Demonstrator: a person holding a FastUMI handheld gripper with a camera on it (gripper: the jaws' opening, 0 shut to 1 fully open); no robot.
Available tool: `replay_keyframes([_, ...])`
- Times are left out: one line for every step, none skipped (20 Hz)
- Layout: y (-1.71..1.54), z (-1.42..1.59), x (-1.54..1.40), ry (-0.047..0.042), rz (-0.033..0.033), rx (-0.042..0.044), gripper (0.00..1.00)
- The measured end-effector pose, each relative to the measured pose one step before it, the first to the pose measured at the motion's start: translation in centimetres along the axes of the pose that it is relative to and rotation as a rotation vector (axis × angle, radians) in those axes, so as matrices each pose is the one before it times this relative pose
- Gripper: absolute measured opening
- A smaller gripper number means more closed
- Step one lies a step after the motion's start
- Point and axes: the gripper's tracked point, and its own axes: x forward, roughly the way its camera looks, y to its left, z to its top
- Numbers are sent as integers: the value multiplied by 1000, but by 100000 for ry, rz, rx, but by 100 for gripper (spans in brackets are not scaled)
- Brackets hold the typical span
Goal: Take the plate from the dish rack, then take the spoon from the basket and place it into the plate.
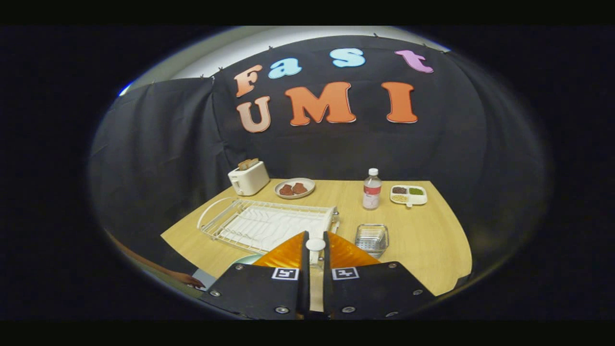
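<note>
My gripper (315,236) is shut on a white spoon (315,245), whose rounded end sticks up between the fingertips. It is held above the near part of the wooden table (432,240). A pale plate (246,260) lies just below and left of the fingers, with only a sliver of its rim visible and the rest hidden behind them. The white wire dish rack (269,223) stands beyond the fingers to the left, with no plate in it. The small metal basket (371,239) sits just right of the fingertips.
At the back of the table stand a white toaster (248,177), a plate of brown food (294,188), a water bottle (372,189) and a divided snack tray (408,194). A person's hand (185,278) rests at the table's near left edge.
</note>
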Motion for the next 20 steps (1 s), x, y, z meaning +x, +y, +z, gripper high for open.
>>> replay_keyframes([685,-407,306,1061,1309,-412,11])
replay_keyframes([638,-517,232,1871,1756,-671,11])
replay_keyframes([688,-448,156,1337,1426,-911,11])
replay_keyframes([724,-313,117,1171,2130,-922,11])
replay_keyframes([823,-235,232,749,1973,-814,11])
replay_keyframes([817,-376,293,1040,2381,-526,11])
replay_keyframes([675,-307,356,711,1892,-526,11])
replay_keyframes([427,-383,383,1002,1528,-485,11])
replay_keyframes([457,-483,467,880,1215,-669,11])
replay_keyframes([356,-596,561,1438,1258,-372,11])
replay_keyframes([477,-703,467,1488,1221,-563,11])
replay_keyframes([116,-224,529,43,435,59,11])
replay_keyframes([149,-359,536,872,655,424,11])
replay_keyframes([323,-169,199,804,1133,738,11])
replay_keyframes([410,252,50,-488,1366,1037,11])
replay_keyframes([466,380,-91,-243,1678,296,11])
replay_keyframes([408,588,-86,-1197,1017,-517,11])
replay_keyframes([429,426,-410,-761,1740,-1099,11])
replay_keyframes([515,-3,-298,326,1647,-834,11])
replay_keyframes([383,-124,-172,735,1384,-1039,11])
